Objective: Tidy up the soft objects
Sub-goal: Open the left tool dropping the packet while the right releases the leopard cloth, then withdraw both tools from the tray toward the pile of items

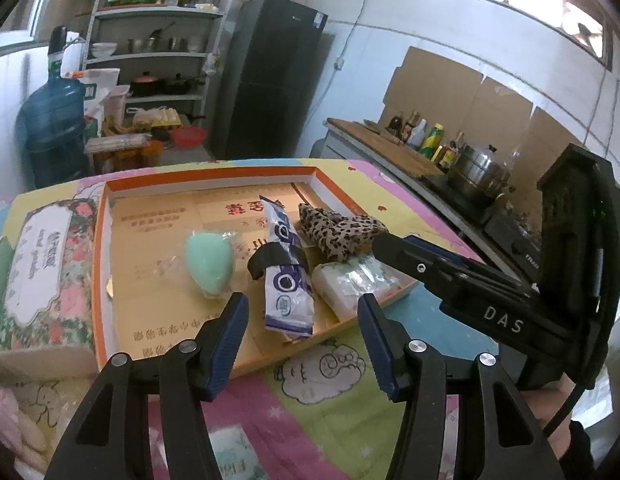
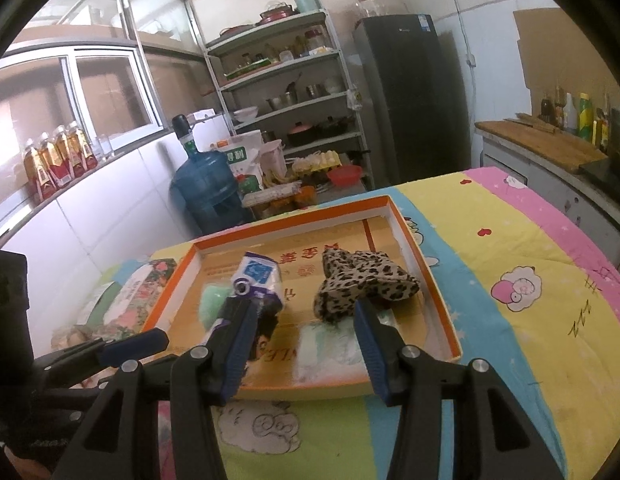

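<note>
Soft things lie together in the shallow orange tray on the bright cartoon bedsheet. Near the tray's middle is a mint green egg-shaped sponge in clear wrap. Just beside it lies a long white and purple packet with a black band around it. By the tray's far right side sits a leopard print cloth, and at the near right corner is a soft white pack in shiny wrap. A flowered tissue box rests outside the tray's left edge. The left gripper hangs over the tray's near edge with its fingers apart and nothing between them. The right gripper is also spread wide and empty, hanging over the tray's near right part, close to the leopard cloth. I think everything is already in the tray, so the job looks almost done. To do this step well, both hands should lift away slowly and not bump the tray's rim or drag the cloth out.
</note>
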Tool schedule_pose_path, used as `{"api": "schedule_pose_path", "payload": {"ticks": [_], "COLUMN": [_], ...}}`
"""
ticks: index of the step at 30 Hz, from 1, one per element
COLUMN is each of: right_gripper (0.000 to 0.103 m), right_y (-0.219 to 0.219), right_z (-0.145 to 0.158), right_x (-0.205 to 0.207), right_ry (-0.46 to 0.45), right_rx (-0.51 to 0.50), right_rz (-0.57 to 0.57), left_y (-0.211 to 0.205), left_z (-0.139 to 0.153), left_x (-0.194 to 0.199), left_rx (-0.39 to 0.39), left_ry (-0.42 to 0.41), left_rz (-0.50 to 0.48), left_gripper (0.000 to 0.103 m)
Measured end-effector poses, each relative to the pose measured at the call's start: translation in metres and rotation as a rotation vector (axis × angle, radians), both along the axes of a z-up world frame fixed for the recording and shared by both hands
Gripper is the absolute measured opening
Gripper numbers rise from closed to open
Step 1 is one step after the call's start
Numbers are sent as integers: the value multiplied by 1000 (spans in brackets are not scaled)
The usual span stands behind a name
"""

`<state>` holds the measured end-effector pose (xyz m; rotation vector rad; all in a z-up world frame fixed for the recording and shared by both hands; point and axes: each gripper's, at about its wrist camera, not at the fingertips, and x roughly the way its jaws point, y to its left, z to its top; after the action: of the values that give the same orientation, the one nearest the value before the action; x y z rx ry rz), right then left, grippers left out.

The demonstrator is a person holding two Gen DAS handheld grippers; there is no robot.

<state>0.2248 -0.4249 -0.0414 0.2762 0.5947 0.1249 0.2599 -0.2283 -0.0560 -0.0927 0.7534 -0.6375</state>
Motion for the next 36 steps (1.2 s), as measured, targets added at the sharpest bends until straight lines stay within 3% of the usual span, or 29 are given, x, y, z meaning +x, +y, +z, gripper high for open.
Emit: {"api": "schedule_pose_path", "payload": {"ticks": [18,36], "right_gripper": [50,50], "right_y": [46,115], "right_z": [20,46], "right_x": [-65,-123], "right_ry": [-89,-185], "right_rx": [16,-69], "right_rz": [38,78], "left_y": [50,111], "left_z": [25,43], "left_x": [-73,-156], "left_rx": [-43,-38], "left_ry": [-126,-270], "left_rz": [55,127], "left_gripper": [58,58]}}
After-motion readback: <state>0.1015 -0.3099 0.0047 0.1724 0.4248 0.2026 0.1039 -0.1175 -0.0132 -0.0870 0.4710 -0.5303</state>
